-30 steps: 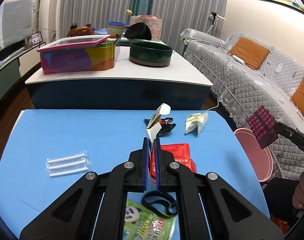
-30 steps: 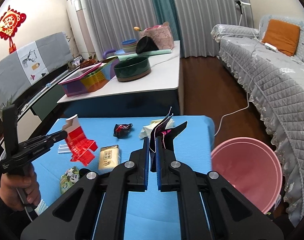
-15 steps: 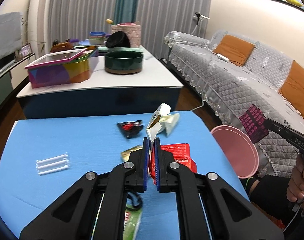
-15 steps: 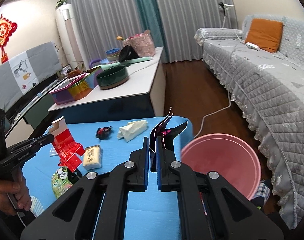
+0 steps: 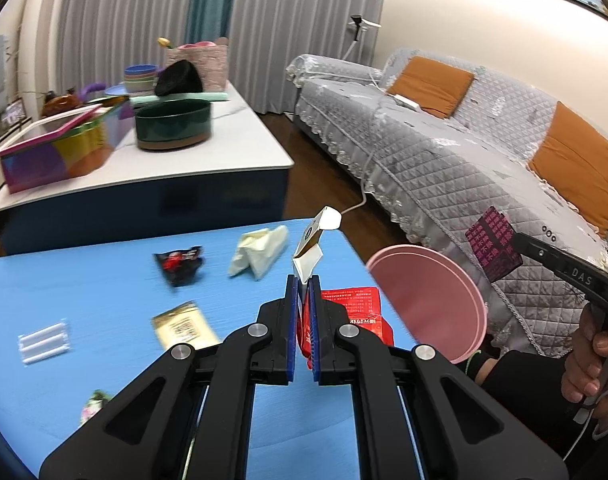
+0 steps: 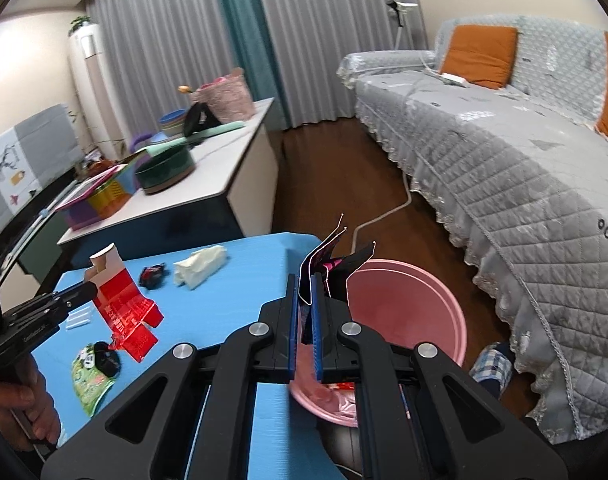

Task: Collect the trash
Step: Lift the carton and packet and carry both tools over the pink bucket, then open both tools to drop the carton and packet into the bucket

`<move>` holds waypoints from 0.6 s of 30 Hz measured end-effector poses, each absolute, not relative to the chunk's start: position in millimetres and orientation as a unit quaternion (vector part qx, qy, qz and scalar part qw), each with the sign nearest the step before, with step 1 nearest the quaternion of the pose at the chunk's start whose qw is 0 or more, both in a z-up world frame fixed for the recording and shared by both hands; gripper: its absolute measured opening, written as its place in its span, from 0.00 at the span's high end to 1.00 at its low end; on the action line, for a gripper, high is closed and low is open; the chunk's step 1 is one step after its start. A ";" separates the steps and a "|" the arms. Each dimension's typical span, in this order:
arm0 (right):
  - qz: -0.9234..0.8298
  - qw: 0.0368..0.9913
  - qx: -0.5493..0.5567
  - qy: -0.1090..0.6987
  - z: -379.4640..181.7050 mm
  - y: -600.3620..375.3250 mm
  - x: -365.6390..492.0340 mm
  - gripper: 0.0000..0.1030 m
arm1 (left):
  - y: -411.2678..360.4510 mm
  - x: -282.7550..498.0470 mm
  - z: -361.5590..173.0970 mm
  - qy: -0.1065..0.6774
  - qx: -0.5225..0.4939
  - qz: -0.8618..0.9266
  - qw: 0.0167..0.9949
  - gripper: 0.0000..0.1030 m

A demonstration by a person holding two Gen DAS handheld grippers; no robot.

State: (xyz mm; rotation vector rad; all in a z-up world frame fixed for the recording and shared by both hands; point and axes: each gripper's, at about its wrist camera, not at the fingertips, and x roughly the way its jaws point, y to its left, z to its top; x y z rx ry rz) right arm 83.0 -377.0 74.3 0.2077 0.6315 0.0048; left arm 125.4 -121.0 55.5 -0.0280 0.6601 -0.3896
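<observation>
Right tongs [image 6: 302, 300] grip a dark wrapper [image 6: 328, 258] over the bin's rim [image 6: 432, 280]; left tongs [image 5: 302, 292] pinch a red carton [image 5: 346, 312]

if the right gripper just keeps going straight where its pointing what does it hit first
Probably the pink bin: the right gripper, shut on the dark pink box, points at its near rim and open mouth. Depth is unclear, though.

Left gripper [image 5: 303, 294] clamped on a red carton [image 5: 350, 312] above the blue table [image 5: 103, 280]. Pink bin [image 5: 428, 300] at right. Right gripper [image 5: 516, 246] pinches a dark wrapper [image 5: 490, 242].
</observation>
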 end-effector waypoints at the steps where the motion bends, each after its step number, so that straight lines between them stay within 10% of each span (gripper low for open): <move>1: -0.003 0.945 0.103 0.311 73.3 -380.8 84.1 0.94 | -126.5 127.1 54.4 0.322 -0.011 -0.194 0.926 0.95; 18: -0.056 0.944 0.086 0.312 68.0 -407.9 95.9 0.94 | -229.3 160.5 52.0 0.315 0.019 -0.274 0.908 0.95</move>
